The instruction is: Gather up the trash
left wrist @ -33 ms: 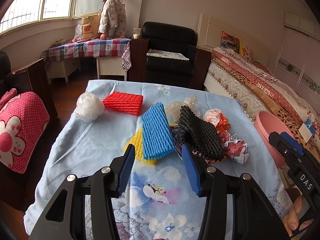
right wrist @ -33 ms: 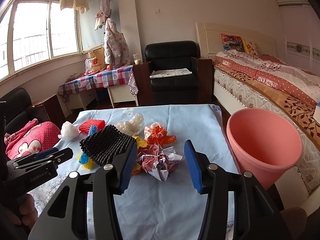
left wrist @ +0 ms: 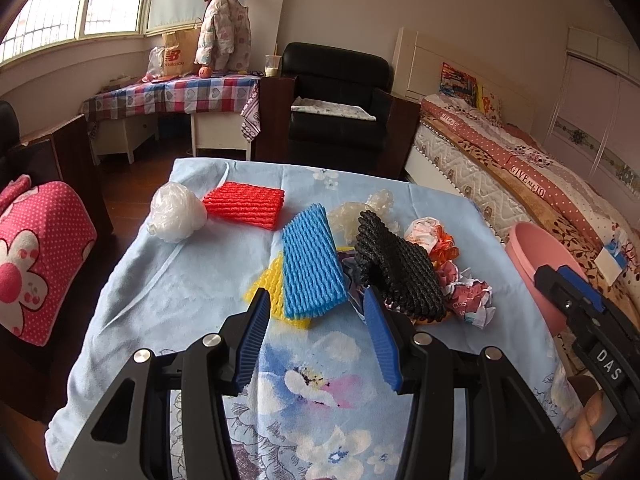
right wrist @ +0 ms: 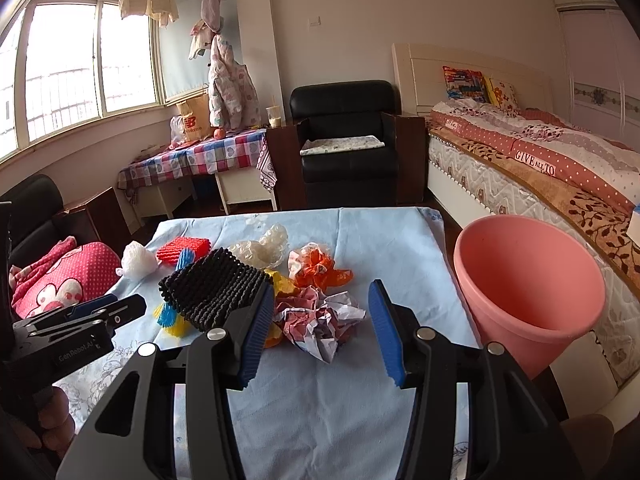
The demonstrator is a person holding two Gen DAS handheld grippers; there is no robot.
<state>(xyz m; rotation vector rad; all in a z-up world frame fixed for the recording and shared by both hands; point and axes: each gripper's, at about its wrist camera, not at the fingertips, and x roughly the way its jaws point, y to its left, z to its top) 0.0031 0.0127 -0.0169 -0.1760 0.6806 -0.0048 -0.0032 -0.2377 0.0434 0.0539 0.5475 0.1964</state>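
Two grippers are in my hands, and both stand with their blue pads spread and nothing between them. My left gripper [left wrist: 316, 312] hovers over the near, flowered part of the light blue tablecloth [left wrist: 192, 280], its fingers pointing at the blue foam net [left wrist: 312, 260], which lies on top of a yellow foam net [left wrist: 268, 284]. My right gripper [right wrist: 322, 308] hangs above the same cloth, and beyond its parted fingers lies the crumpled red-and-white paper [right wrist: 320, 320]. Just beside that paper, to the left in the right wrist view, the black foam net [right wrist: 212, 288] lies draped over other scraps. Behind these sit an orange and white plastic wrapper [right wrist: 316, 264] and a clear crumpled plastic piece [right wrist: 264, 248]. Farther out toward the left edge of the table lie a red foam net [left wrist: 244, 204] and, touching its corner, a white plastic bag ball [left wrist: 176, 216]. The pink bucket [right wrist: 528, 280] stands just beside the right edge of the table, between it and the bed [right wrist: 540, 168], tilted slightly toward me with its mouth open. At the far side of the room are a black armchair [right wrist: 348, 140], a side table with a checked cloth [right wrist: 200, 156] and a window [right wrist: 88, 68]. A pink dotted cushion [left wrist: 40, 256] rests to the left of the table.
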